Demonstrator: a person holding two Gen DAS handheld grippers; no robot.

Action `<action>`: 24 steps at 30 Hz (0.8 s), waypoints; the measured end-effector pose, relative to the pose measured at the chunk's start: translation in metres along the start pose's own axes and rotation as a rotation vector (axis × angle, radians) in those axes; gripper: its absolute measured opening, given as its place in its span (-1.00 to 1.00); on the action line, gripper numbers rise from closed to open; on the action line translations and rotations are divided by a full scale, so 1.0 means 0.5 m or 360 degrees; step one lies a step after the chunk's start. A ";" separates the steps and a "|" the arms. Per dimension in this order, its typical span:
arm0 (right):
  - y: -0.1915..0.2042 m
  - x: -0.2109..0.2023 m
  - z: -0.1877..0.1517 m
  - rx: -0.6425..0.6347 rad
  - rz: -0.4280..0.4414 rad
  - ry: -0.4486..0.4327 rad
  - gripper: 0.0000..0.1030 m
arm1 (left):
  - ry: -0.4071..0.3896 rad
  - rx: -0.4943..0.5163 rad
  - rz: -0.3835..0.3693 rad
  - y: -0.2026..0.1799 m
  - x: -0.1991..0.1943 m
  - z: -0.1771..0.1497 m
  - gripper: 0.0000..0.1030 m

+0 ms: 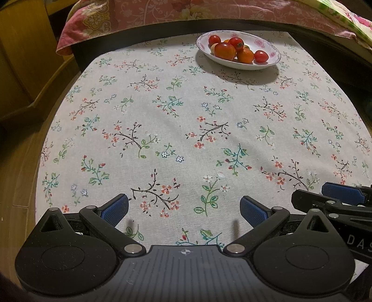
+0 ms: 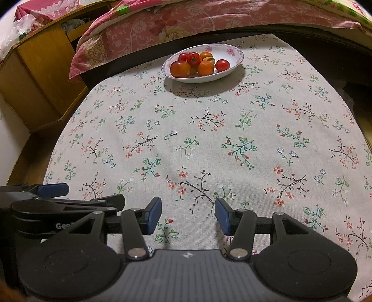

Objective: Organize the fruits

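Observation:
A white oval bowl with pink flowers (image 1: pixel 267 43) (image 2: pixel 229 52) stands at the far side of the table. It holds several fruits: a large red-orange tomato (image 1: pixel 224 51) (image 2: pixel 180 68), an orange (image 1: pixel 245 56) (image 2: pixel 205 67) and small red tomatoes (image 1: pixel 260 56) (image 2: pixel 222 65). My left gripper (image 1: pixel 184 210) is open and empty, low over the near edge of the table. My right gripper (image 2: pixel 187 216) is open and empty, close beside it. Each gripper shows at the edge of the other's view (image 1: pixel 344 194) (image 2: pixel 53 189).
A floral tablecloth (image 1: pixel 186 130) (image 2: pixel 209 144) covers the table. A bed with a pink floral quilt (image 1: pixel 139 16) (image 2: pixel 174 25) runs behind it. A wooden cabinet (image 1: pixel 21 58) (image 2: pixel 41 76) stands at the left.

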State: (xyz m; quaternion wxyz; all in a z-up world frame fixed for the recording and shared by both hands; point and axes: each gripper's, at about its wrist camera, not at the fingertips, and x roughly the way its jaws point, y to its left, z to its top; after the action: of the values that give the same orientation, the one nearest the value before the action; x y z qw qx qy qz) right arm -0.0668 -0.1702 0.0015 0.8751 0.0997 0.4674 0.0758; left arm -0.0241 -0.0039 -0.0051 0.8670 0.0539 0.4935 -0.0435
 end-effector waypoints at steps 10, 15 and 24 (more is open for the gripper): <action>0.000 0.001 0.000 0.0000 0.0000 0.0000 -0.16 | -0.0004 0.0005 0.0004 0.001 0.000 0.000 0.99; 0.000 0.001 -0.001 0.0000 0.0000 0.0000 -0.16 | -0.0005 0.0006 0.0007 0.002 0.001 -0.001 0.99; 0.000 0.001 -0.001 0.0000 -0.0001 0.0001 -0.16 | -0.0007 0.0002 0.0016 0.001 0.001 0.000 0.99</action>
State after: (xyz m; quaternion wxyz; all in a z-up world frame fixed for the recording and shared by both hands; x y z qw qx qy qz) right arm -0.0670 -0.1698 0.0007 0.8750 0.0995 0.4677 0.0757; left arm -0.0238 -0.0035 -0.0056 0.8683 0.0567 0.4913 -0.0396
